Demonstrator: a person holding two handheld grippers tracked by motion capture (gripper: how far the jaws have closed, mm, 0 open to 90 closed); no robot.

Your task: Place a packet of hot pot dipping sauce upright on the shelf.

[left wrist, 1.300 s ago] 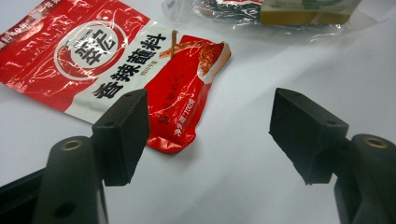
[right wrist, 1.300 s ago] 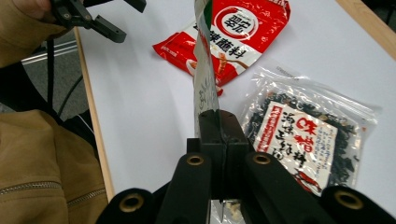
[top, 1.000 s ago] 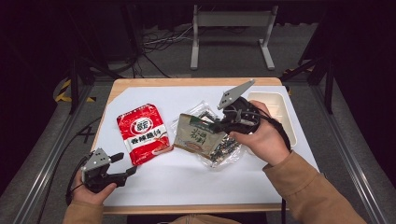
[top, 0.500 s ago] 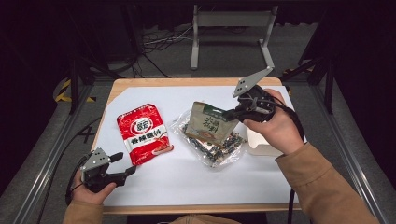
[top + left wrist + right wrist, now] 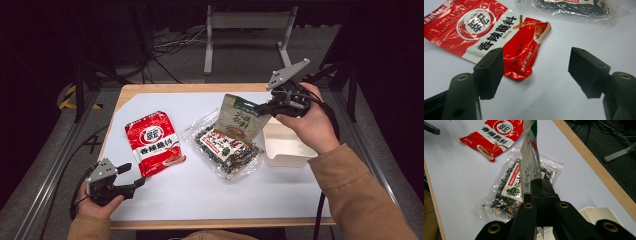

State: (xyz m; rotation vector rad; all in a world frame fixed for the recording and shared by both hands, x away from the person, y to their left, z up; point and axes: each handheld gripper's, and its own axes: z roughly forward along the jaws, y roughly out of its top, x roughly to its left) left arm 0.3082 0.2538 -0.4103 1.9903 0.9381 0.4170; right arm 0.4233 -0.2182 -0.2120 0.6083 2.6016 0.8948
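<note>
2 grippers in play over a white table (image 5: 200,200) with a wooden edge. Right gripper (image 5: 265,106) has its jaws clamped tight on the edge of a green-and-tan pouch (image 5: 241,120), which hangs lifted off the surface; in the right gripper view the pouch (image 5: 529,157) runs edge-on straight up from the closed jaws. Directly beneath it lies a clear bag of dark dried pieces (image 5: 225,147), flat on the table, red label showing. White tray (image 5: 287,147) sits just beside that bag, under the right hand (image 5: 312,127). Left gripper (image 5: 132,175) rests low at the near-left corner, jaws spread wide with nothing between them. Red seasoning packet (image 5: 154,142) lies flat just ahead of it; in the left gripper view the packet's lower corner (image 5: 520,72) sits near the left jaw, not touched.
</note>
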